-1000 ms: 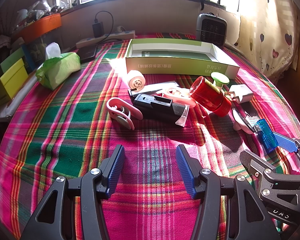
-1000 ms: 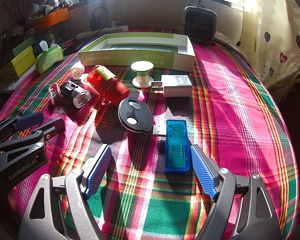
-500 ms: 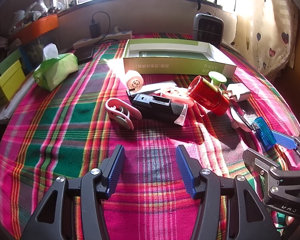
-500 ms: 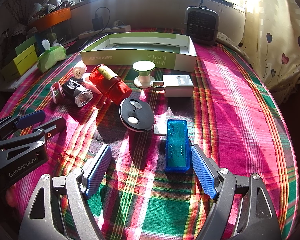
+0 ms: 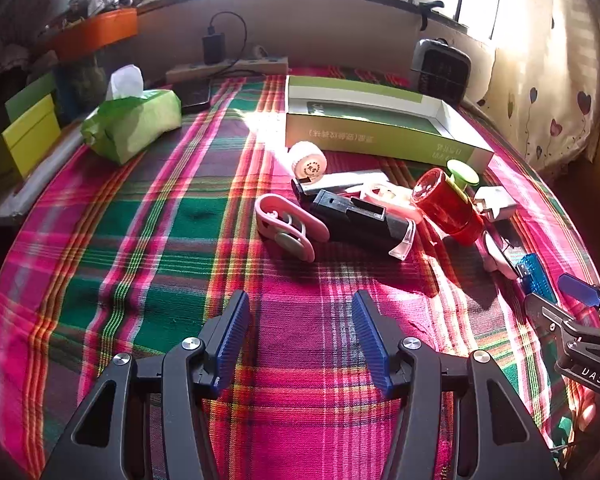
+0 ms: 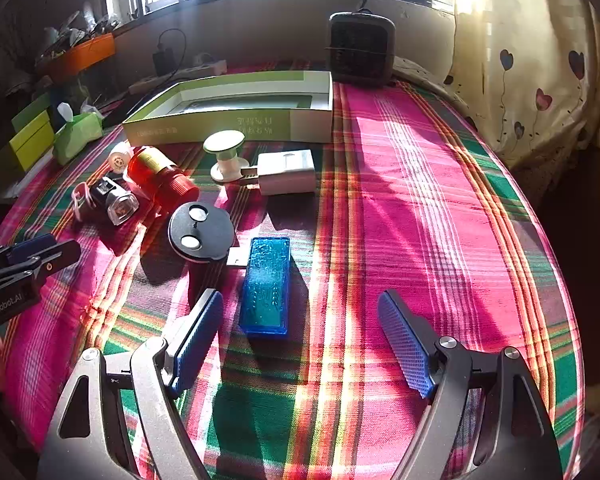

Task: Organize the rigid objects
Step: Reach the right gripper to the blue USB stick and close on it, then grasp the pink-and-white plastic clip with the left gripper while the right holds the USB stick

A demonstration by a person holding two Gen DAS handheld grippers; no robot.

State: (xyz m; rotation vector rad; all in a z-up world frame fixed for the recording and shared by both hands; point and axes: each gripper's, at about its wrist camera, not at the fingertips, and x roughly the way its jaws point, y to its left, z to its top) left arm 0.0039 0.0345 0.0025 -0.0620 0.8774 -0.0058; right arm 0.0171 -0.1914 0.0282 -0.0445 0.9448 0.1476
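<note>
A translucent blue USB device (image 6: 266, 286) lies on the plaid cloth just ahead of my right gripper (image 6: 300, 336), which is open and empty, the device near its left finger. It also shows in the left wrist view (image 5: 536, 278). Behind it lie a black round remote (image 6: 200, 231), a white charger (image 6: 286, 172), a green spool (image 6: 225, 154) and a red lamp (image 6: 162, 178). My left gripper (image 5: 298, 334) is open and empty, short of a pink clip (image 5: 286, 226) and a black light (image 5: 358, 220). The open green box (image 5: 374, 120) stands behind.
A green tissue pack (image 5: 134, 122) lies at the back left. A small black heater (image 6: 360, 50) stands at the back by the curtain. A power strip (image 5: 228, 68) and yellow boxes (image 5: 18, 142) line the far and left edges.
My right gripper has shifted right and tilted, so the blue USB device now lies nearer its left finger. My left gripper has stayed put and open.
</note>
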